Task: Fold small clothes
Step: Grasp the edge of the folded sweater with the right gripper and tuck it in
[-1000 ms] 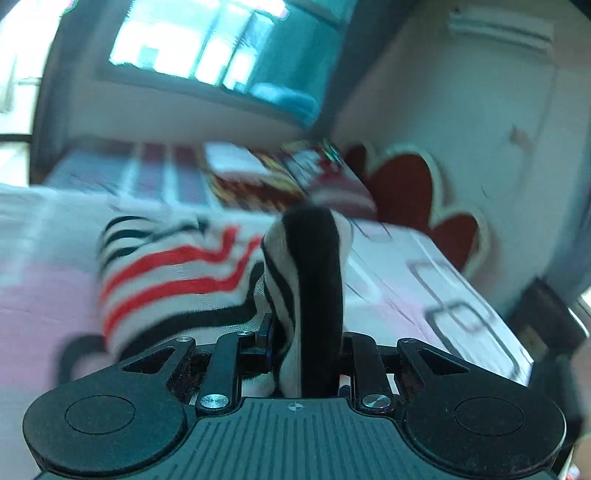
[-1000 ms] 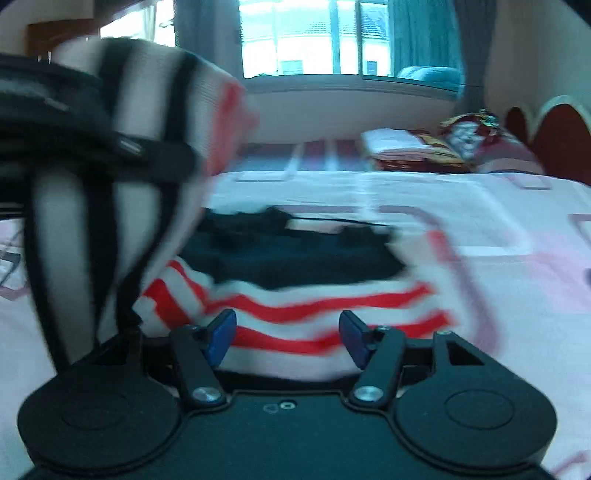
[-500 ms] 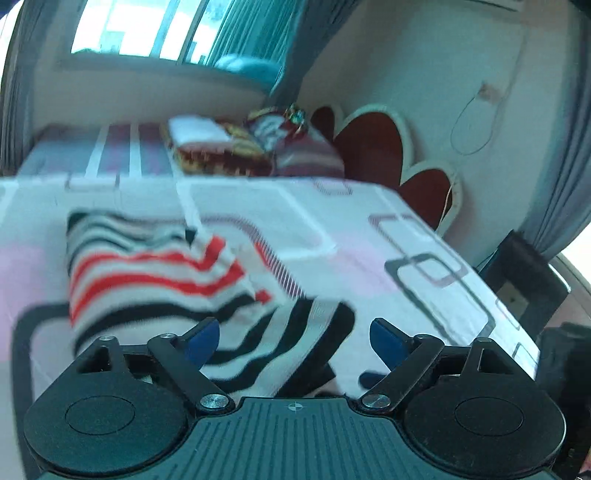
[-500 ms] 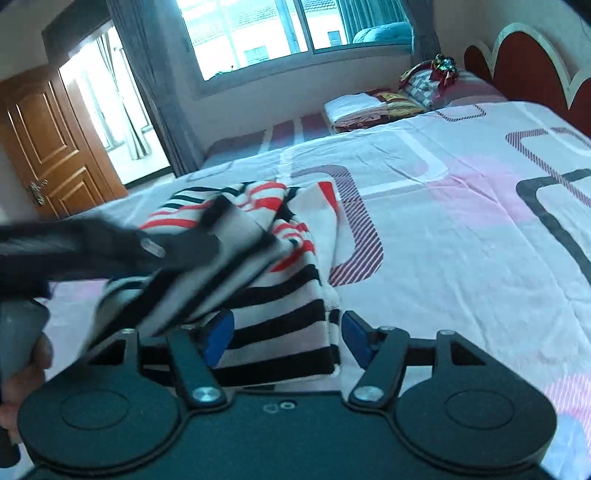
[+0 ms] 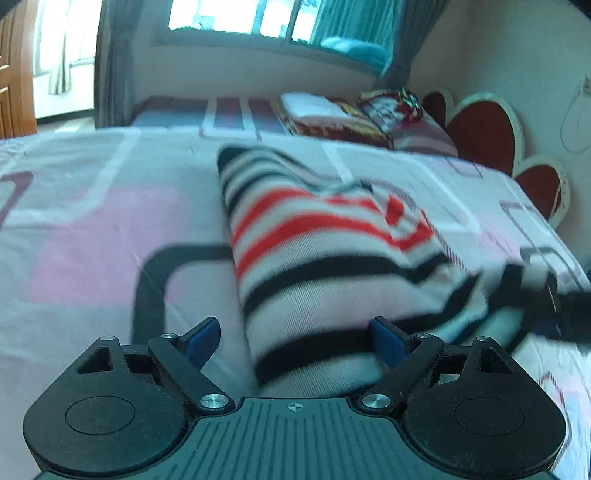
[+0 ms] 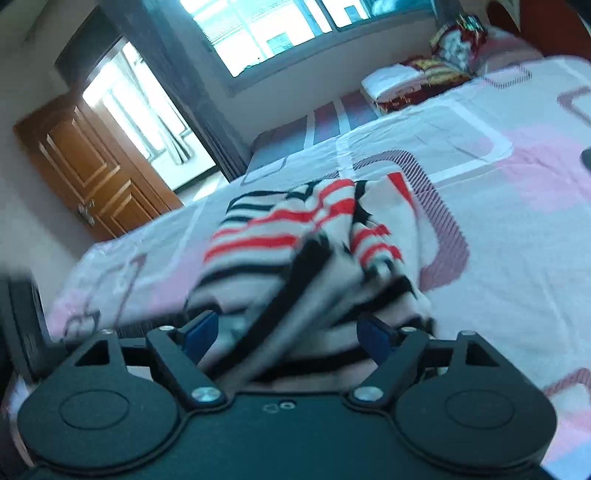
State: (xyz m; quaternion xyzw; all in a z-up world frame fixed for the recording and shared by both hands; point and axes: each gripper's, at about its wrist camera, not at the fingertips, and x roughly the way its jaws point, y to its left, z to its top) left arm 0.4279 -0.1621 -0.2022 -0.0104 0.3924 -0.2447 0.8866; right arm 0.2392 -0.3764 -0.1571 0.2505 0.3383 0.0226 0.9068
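item: striped top (image 5: 332,266), white with red and black bands, lying bunched and partly folded on the bed (image 5: 92,229). pink-and-white sheet with dark rounded-rectangle print under it.

left gripper (image 5: 295,341): jaws spread wide, nothing clamped. blue pads (image 5: 201,338) stand apart. the top's near hem lies in the gap between the fingers, closer to the right-hand pad; whether cloth touches that pad cannot be told. the garment runs away from the gripper toward the far side of the bed.

right gripper (image 6: 288,334): jaws likewise spread, pads (image 6: 199,330) well apart. a fold of the top (image 6: 295,251) lies between and over the fingers, blurred; not pinched. a dark blurred bar crosses the cloth just ahead of the jaws, identity unclear. this gripper shows in the left wrist view as a dark blurred shape at the top's right edge.

surroundings: folded bedding (image 5: 332,114) at the far end of the bed; red scalloped headboard (image 5: 480,129); window (image 6: 295,29); wooden door (image 6: 92,177).
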